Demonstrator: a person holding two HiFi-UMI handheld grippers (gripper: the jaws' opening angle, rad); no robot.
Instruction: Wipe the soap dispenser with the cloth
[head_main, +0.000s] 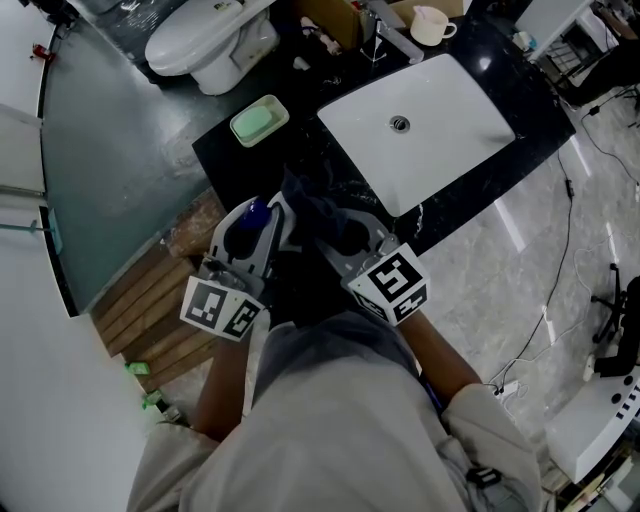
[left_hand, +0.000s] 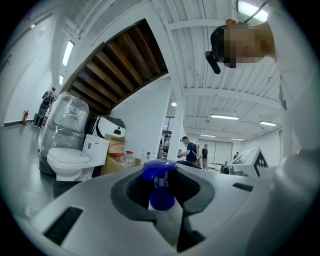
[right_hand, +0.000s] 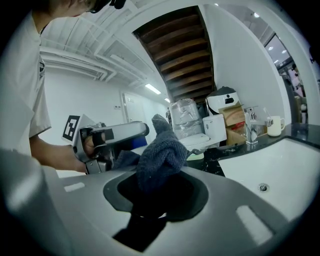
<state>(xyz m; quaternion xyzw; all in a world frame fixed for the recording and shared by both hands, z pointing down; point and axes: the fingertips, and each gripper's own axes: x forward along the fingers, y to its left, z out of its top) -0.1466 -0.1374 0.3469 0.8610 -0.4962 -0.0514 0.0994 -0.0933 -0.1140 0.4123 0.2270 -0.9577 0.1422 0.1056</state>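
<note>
left gripper (left_hand: 161, 189) is clenched on the soap dispenser (left_hand: 161, 199), jaws pinching the neck just under its blue pump top (left_hand: 159, 170). it holds the bottle out level in front of the person, off the black counter (head_main: 300, 150) and well short of the sink (head_main: 440, 130). right gripper (right_hand: 160, 192) grasps the cloth (right_hand: 161, 155), a dark bunched wad sticking up out of its jaws, with a loose corner trailing toward the other tool.

looking down from above, the two tools sit side by side close to the person's body, and the cloth is pushed in between them, right by the bottle. whether fabric is actually on plastic i cannot tell, since the wad hides that spot.

i'd call this the wiping step itself, at or just before contact, not the pick-up and not the put-down. the next move seems to call for the cloth to be pressed onto the bottle's side and drawn along it, with the left grip firm so the bottle doesn't twist or slip. the part under the jaws would need a fresh grip to be reached.
</note>
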